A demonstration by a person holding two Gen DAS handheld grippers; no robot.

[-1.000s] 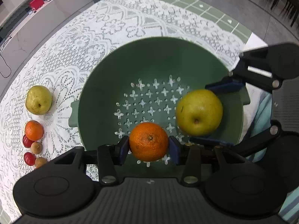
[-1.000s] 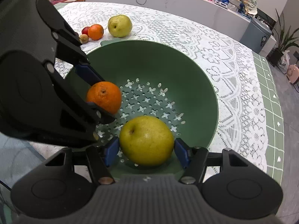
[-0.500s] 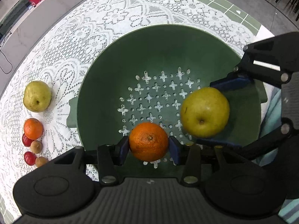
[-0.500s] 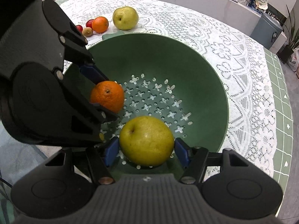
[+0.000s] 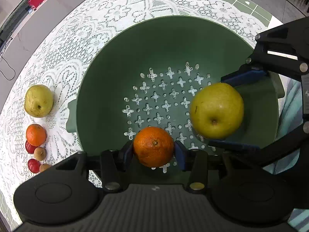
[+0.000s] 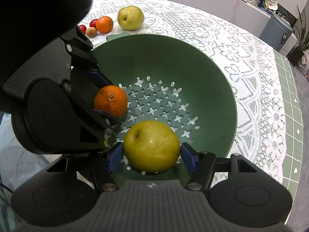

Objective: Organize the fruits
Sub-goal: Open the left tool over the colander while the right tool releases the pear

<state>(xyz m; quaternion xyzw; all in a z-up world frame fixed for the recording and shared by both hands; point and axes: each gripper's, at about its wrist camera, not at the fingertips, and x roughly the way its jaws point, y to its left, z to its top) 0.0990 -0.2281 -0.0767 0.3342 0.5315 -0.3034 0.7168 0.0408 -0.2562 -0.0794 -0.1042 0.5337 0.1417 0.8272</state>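
My left gripper (image 5: 154,152) is shut on an orange (image 5: 153,146) and holds it inside the green colander (image 5: 115,61), above its pierced floor. My right gripper (image 6: 151,157) is shut on a yellow-green pear (image 6: 151,146) and holds it inside the same colander (image 6: 193,58), to the right of the orange (image 6: 110,103). In the left wrist view the pear (image 5: 216,110) sits between the right gripper's blue pads. Nothing lies on the colander floor.
On the lace tablecloth (image 5: 63,44) left of the colander lie a second pear (image 5: 38,101), a second orange (image 5: 36,134) and several small red and brown fruits (image 5: 36,158). They also show in the right wrist view (image 6: 131,17). A counter runs behind the table.
Both grippers have moved forward and down over the colander with their fruit; the colander fills more of each view. Both stay shut on their fruit.
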